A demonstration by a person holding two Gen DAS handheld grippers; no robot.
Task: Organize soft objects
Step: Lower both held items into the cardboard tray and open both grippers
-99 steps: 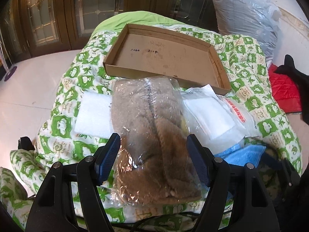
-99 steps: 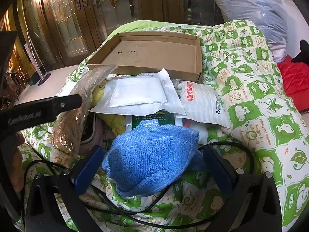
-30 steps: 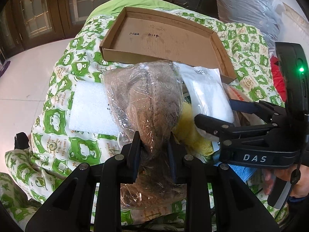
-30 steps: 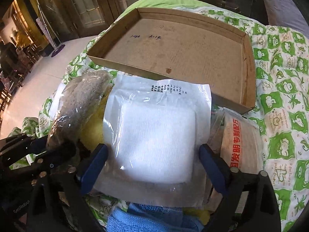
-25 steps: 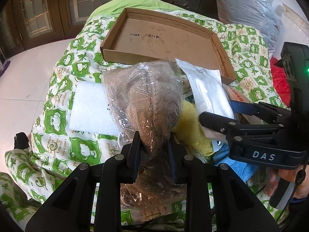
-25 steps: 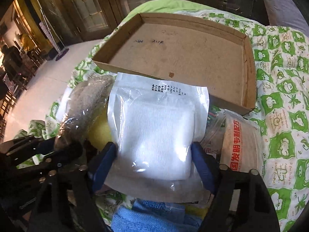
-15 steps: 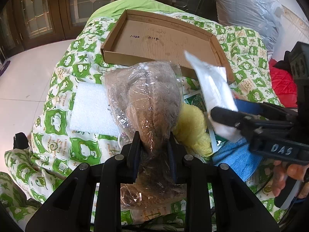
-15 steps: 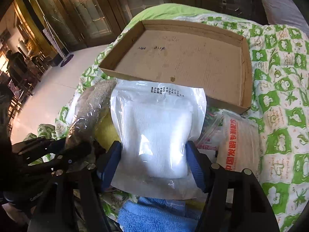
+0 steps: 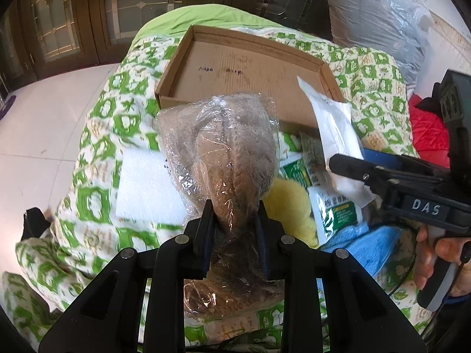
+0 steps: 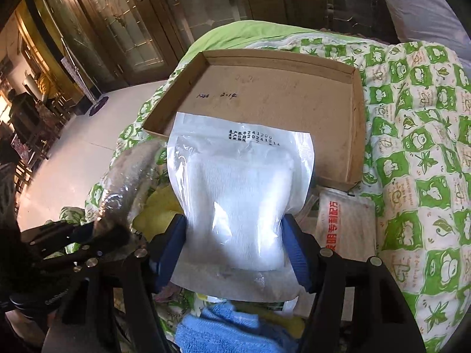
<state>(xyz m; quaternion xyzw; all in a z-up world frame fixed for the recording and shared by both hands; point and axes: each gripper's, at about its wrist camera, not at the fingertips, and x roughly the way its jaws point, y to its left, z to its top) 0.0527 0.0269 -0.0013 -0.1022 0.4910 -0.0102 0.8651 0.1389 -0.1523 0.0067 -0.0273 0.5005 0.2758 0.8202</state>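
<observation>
My left gripper (image 9: 234,216) is shut on a brown fleece bundle in clear plastic (image 9: 223,147), holding it up in front of the shallow cardboard tray (image 9: 253,67). My right gripper (image 10: 235,232) is shut on a white gauze pack in a clear pouch (image 10: 240,185), lifted just before the tray's near wall (image 10: 338,176). The right gripper and the white pack (image 9: 338,129) also show at the right of the left wrist view. The tray holds nothing.
On the green-and-white quilt (image 10: 412,147) lie a yellow soft piece (image 9: 290,206), a blue towel (image 10: 229,332), a white foam pad (image 9: 144,188), a green printed packet (image 9: 335,209) and a white bag with red writing (image 10: 344,220). A grey plastic sack (image 9: 379,14) stands behind.
My right gripper has closed on the white gauze pack and lifted it up toward the tray. My left gripper keeps its hold on the brown bundle and has raised it slightly.
</observation>
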